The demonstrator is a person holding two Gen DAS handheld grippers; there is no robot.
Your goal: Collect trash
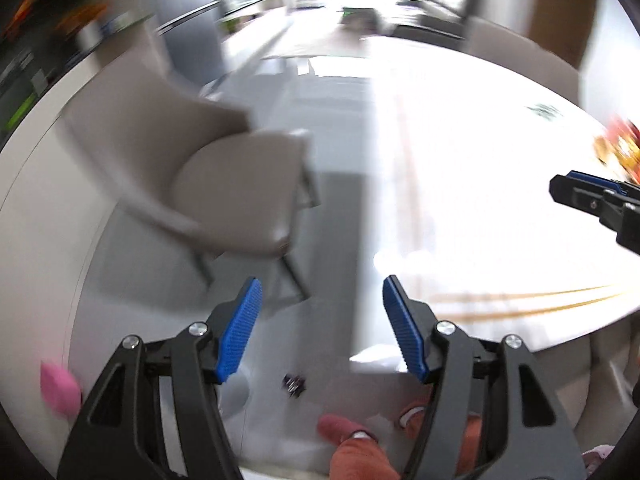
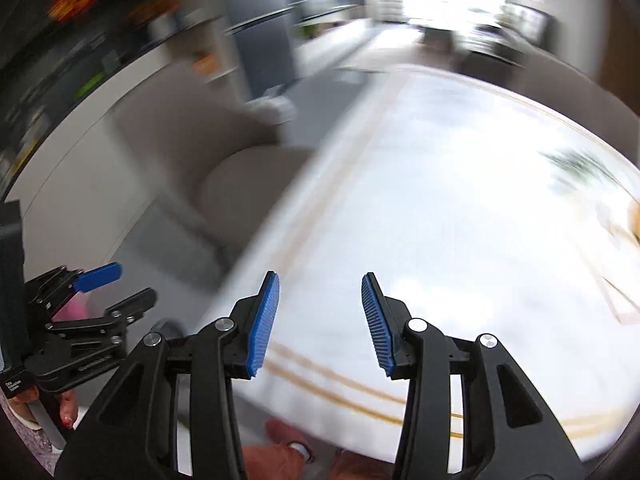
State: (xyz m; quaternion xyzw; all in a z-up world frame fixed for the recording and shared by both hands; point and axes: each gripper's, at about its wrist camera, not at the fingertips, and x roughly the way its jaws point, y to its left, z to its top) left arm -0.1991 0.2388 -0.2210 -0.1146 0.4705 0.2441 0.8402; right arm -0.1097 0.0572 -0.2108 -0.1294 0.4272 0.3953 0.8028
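Both views are motion-blurred. My left gripper (image 1: 322, 290) is open and empty, held over the floor just off the left edge of a white round table (image 1: 480, 200). My right gripper (image 2: 320, 286) is open and empty above the table's near edge (image 2: 440, 240). A blurred green-and-white piece (image 1: 545, 111) lies on the far right of the table; it also shows in the right wrist view (image 2: 576, 168). A red-and-yellow wrapper-like thing (image 1: 620, 146) lies at the right rim. A small dark scrap (image 1: 294, 385) lies on the floor below my left gripper.
A beige chair (image 1: 224, 184) stands left of the table, also in the right wrist view (image 2: 240, 184). A white curved counter (image 1: 40, 200) runs along the left. The person's feet in orange slippers (image 1: 356, 452) are below. A pink object (image 1: 58, 392) is at the lower left.
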